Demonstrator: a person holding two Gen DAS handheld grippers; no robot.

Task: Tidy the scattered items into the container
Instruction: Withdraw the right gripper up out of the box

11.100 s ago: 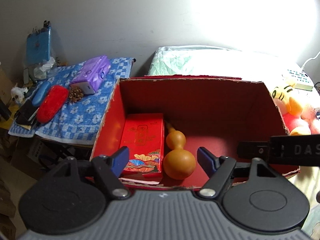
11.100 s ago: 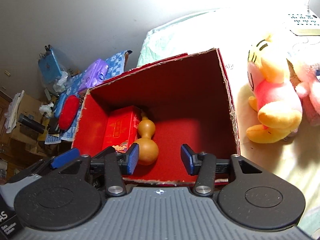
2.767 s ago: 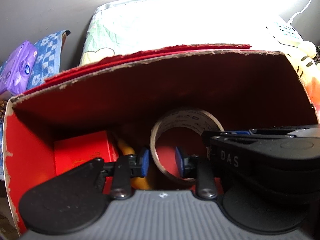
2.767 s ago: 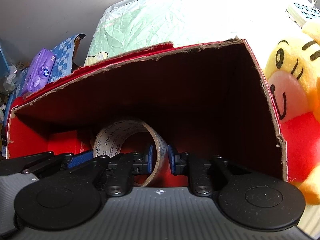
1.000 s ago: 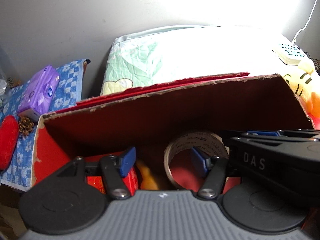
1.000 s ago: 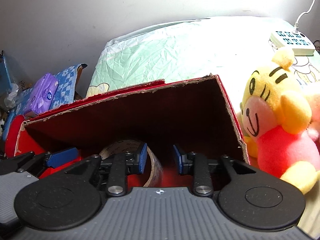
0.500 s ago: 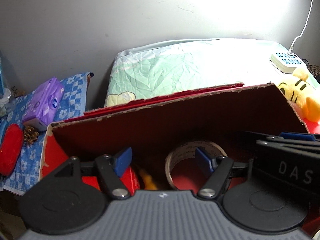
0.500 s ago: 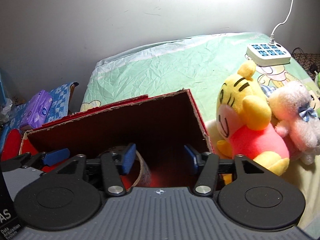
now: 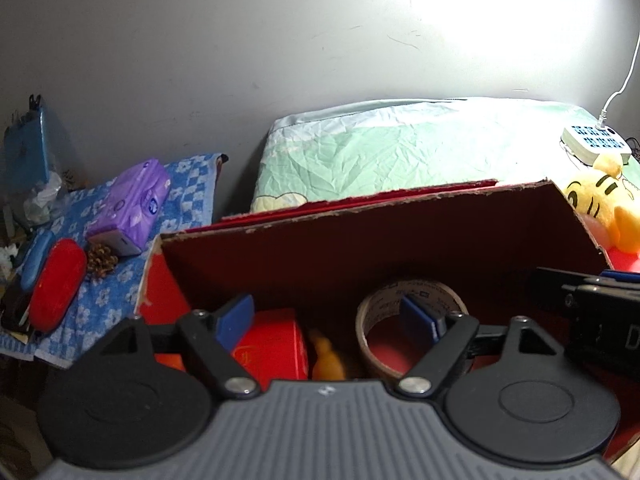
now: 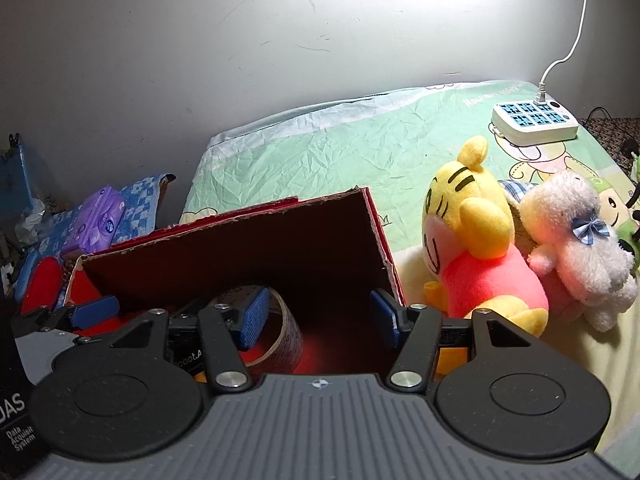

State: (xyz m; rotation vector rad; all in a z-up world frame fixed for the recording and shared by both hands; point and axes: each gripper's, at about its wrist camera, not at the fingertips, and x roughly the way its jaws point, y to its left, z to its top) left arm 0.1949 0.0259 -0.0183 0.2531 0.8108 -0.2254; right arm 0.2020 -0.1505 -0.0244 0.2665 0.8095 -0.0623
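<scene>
A red cardboard box (image 9: 360, 248) (image 10: 240, 256) sits on the bed, open at the top. Inside it stands a brown tape roll (image 9: 412, 300) (image 10: 288, 332) on its edge, beside an orange gourd (image 9: 326, 356) and a red gift box (image 9: 272, 344). My left gripper (image 9: 326, 318) is open above the box's near side, empty. My right gripper (image 10: 318, 316) is open too, above the box's right half, with nothing between its fingers. The tape roll lies free of both. A yellow tiger plush (image 10: 476, 232) (image 9: 600, 204) and a pink-white plush (image 10: 576, 240) lie right of the box.
A white power strip (image 10: 534, 122) (image 9: 594, 144) with a cable lies at the back right of the green sheet (image 10: 340, 152). Left of the bed, a blue checked cloth (image 9: 132, 232) carries a purple tissue pack (image 9: 130, 206), a pine cone (image 9: 102, 260) and a red case (image 9: 56, 284).
Both grippers let go of the tape roll inside the box, opened wide and pulled up and back, so the view now takes in more of the bed and wall.
</scene>
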